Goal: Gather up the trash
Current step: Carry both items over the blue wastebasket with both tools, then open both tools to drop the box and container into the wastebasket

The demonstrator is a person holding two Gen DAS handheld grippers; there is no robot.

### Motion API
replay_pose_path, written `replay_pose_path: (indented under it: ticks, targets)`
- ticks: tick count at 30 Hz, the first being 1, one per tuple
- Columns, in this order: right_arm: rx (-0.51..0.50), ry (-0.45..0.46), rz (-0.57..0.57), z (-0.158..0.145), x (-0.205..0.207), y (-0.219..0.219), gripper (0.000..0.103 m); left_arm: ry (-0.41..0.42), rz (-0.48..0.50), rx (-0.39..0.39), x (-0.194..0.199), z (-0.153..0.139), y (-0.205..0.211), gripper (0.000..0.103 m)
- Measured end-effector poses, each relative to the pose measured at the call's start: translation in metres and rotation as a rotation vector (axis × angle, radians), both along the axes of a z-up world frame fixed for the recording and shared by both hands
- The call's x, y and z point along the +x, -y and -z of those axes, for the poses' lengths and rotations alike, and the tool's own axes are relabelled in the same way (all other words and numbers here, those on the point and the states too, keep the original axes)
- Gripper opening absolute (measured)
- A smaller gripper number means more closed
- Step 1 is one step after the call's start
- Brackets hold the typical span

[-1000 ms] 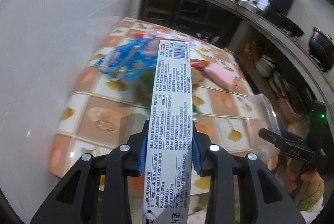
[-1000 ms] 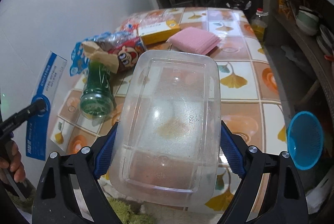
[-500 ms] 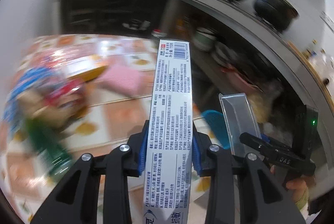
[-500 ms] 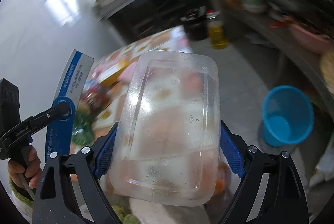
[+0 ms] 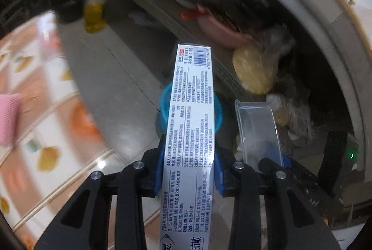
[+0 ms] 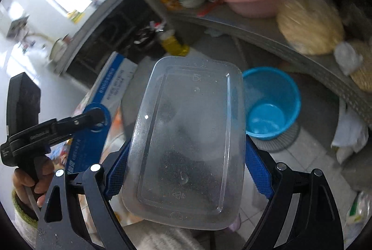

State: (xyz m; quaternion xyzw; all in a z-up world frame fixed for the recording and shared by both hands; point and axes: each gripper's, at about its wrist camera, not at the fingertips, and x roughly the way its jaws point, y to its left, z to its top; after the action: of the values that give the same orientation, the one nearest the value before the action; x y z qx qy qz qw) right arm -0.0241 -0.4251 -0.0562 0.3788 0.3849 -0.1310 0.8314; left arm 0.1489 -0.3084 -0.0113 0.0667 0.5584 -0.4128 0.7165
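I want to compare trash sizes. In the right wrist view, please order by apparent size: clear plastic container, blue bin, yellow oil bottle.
1. clear plastic container, though it is nearest the camera, so this is unsure
2. blue bin
3. yellow oil bottle

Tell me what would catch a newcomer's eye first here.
The long white toothpaste box clamped in the left gripper fills the middle of the left wrist view. The clear plastic container gripped by the right gripper dominates the right wrist view. Beyond both, on the floor, stands an open blue bin.
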Motion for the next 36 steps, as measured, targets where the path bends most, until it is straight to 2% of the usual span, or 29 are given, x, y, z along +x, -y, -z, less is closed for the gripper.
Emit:
replay_pose_path:
  ticks: [2,6,9,13,21,25,29,31,36]
  targets:
    - [0.047,-0.018,0.028,0.018,0.002,0.014,0.084,-0.037,0.026,0.021,0.006,0.014,0.023,0.033]
    - [0.143,-0.059,0.077,0.054,0.008,0.043,0.084,-0.12,0.043,0.111,0.025,0.062,0.076,0.033]
    - [0.203,-0.107,0.107,0.084,0.017,0.06,0.084,-0.138,0.061,0.19,0.03,0.099,0.103,0.033]
    - [0.282,-0.17,0.15,0.123,0.028,0.078,0.084,-0.198,0.077,0.252,0.04,0.139,0.128,0.034]
    - [0.335,-0.292,0.171,0.172,0.063,0.096,0.084,-0.31,0.074,0.345,0.059,0.205,0.172,0.034]
    - [0.338,-0.326,0.196,0.185,0.073,0.108,0.084,-0.326,0.073,0.357,0.067,0.218,0.185,0.034]
    - [0.329,-0.344,0.229,0.192,0.082,0.12,0.086,-0.299,0.049,0.347,0.073,0.223,0.196,0.035]
    - [0.324,-0.347,0.24,0.192,0.085,0.122,0.087,-0.295,0.03,0.346,0.077,0.223,0.199,0.045]
    - [0.29,-0.344,0.265,0.189,0.085,0.126,0.088,-0.284,0.028,0.299,0.077,0.209,0.198,0.057]
